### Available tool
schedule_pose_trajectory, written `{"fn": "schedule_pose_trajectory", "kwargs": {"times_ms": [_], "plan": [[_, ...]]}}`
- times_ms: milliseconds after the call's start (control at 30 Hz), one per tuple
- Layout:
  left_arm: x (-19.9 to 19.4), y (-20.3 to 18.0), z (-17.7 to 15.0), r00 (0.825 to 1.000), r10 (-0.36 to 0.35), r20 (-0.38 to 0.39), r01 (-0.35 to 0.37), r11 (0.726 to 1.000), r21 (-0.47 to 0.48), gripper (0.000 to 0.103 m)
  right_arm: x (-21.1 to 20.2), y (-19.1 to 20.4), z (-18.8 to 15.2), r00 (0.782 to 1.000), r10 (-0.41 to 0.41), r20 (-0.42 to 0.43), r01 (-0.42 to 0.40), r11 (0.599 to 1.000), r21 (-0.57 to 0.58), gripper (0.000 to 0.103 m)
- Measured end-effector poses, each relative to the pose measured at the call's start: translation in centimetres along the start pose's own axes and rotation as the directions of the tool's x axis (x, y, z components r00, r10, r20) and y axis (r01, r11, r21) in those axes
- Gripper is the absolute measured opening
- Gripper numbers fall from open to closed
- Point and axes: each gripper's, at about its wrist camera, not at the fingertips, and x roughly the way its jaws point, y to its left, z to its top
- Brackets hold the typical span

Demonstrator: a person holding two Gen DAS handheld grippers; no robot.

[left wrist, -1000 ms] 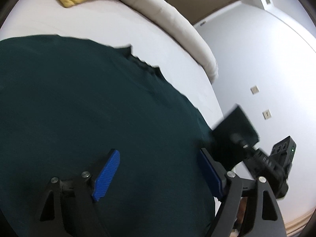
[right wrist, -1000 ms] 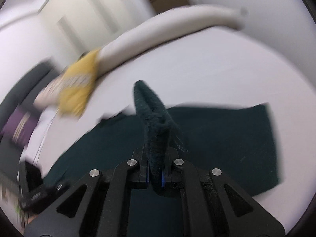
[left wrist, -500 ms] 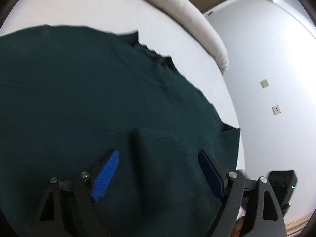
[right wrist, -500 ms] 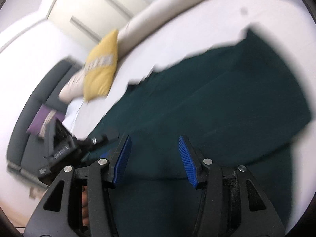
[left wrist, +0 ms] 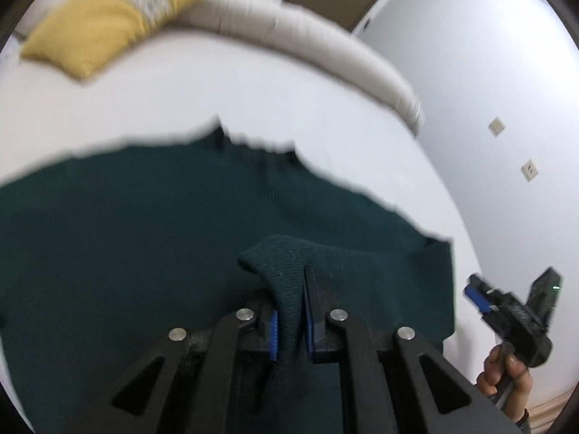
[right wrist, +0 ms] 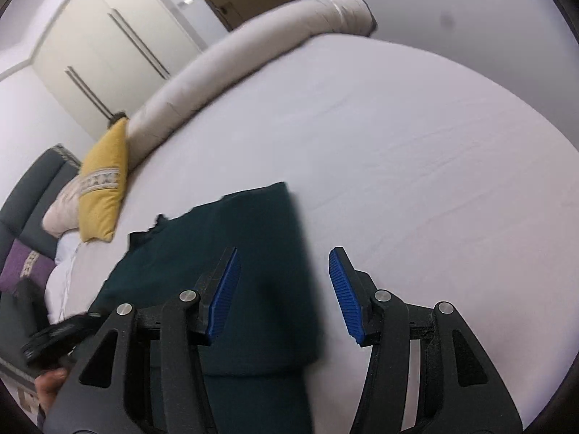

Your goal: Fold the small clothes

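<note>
A dark green knitted garment [left wrist: 144,231] lies spread on the white bed [left wrist: 188,94]. My left gripper [left wrist: 291,329] is shut on a bunched fold of the garment near its front edge and lifts it slightly. My right gripper [right wrist: 286,296] is open and empty, hovering over the garment's right edge [right wrist: 260,260]; its left pad is over the cloth, its right pad over bare sheet. The right gripper also shows in the left wrist view [left wrist: 506,307] beside the bed, held by a hand.
A yellow cushion [left wrist: 105,25] and a long beige bolster [left wrist: 307,39] lie at the bed's far side. A grey wall [left wrist: 488,72] with sockets is to the right. Wardrobe doors [right wrist: 108,43] and a dark headboard [right wrist: 32,195] stand left.
My left gripper went from open above the garment to shut on a fold of it. My right gripper let go of the cloth it held a second ago and moved right to the garment's edge.
</note>
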Motion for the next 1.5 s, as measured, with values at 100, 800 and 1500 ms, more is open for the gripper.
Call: {"fn": "schedule_pose_trajectory", "kwargs": {"times_ms": [100,800,1500], "plan": [[-0.9,1.4,0.8,0.998,0.043,0.053,-0.044,0.999,0.021,0.011,1.2,-0.3,1.8,1.0,0.015,-0.017,-0.014,1.0,0.01,0.05],[3.2,6.8,0.0,0.992,0.123,0.013,-0.123,0.992,0.022,0.012,9.8,0.8,2.3,0.987,-0.1,-0.123,0.093,0.994,-0.063,0.005],[2.5,9.2,-0.4,0.984,0.172,0.038,-0.172,0.985,0.006,0.032,6.0,3.2,-4.1,0.994,-0.022,-0.11,0.008,0.992,-0.124,0.006]]}}
